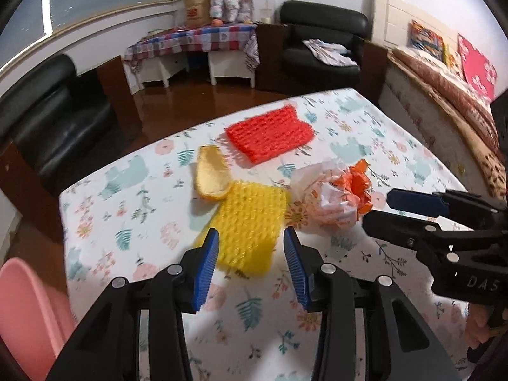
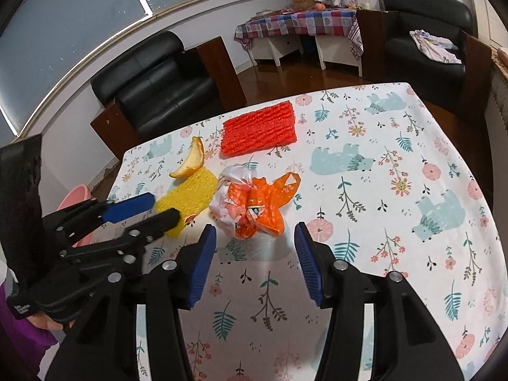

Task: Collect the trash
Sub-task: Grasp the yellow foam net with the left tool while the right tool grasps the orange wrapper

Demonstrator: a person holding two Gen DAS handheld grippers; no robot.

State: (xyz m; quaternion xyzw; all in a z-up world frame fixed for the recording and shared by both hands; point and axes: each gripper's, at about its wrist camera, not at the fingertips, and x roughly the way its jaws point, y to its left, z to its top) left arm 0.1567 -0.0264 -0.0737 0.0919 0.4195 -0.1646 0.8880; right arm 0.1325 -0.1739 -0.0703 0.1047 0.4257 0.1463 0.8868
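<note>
**Soft, light scraps on the table: pinch them at an edge or a fold**

Both your grippers stand open with nothing between the pads. Your left gripper (image 1: 250, 265) hangs over the near edge of the yellow foam net (image 1: 250, 222), at the centre of the left wrist view. Your right gripper (image 2: 255, 262) sits just short of the crumpled orange-and-white plastic bag (image 2: 254, 204), mid-frame in the right wrist view.

The net looks featherlight and springy; take it at the near edge, since it lies flat. Its long axis runs from lower centre toward upper left in the right wrist view. The bag is a limp, slippery wad with no clear axis; close on its bunched middle. The orange peel (image 2: 190, 163) curls stiffly at the net's far end, and the red foam net (image 2: 258, 130) lies crosswise beyond.
</note>
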